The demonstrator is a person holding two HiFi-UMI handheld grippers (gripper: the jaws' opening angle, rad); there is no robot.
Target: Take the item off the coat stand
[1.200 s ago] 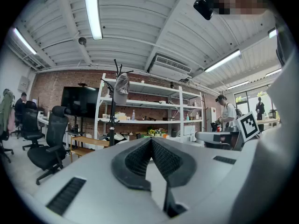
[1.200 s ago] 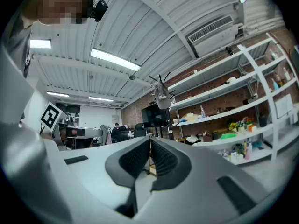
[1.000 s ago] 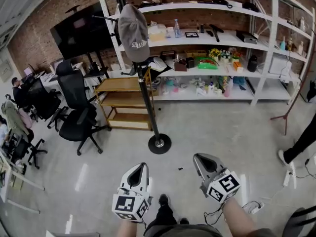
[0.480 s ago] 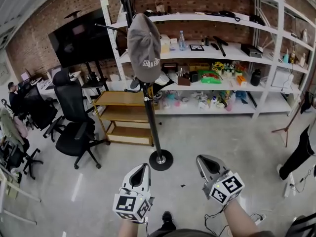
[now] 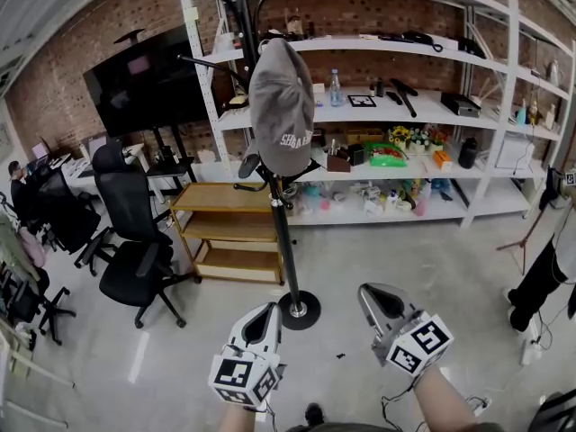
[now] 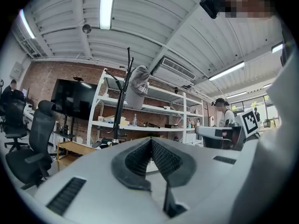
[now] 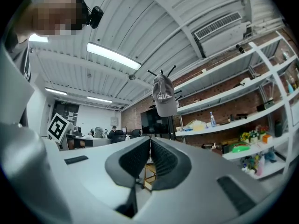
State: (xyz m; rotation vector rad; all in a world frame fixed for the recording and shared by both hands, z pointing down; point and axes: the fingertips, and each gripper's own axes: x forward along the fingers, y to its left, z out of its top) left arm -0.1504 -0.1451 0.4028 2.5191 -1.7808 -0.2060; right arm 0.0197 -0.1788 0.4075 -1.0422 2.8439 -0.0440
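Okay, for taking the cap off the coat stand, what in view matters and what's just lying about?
For the job:
grey cap
coat stand
left claw, shut and empty
right claw, shut and empty

Lying about:
white shelving
wooden cart
black office chair
water bottle
dark screen

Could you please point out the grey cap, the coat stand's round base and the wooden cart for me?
grey cap (image 5: 282, 106): head view, on its crown.
coat stand base (image 5: 310, 315): head view, on the black disc beside the pole.
wooden cart (image 5: 220, 198): head view, on its top shelf.
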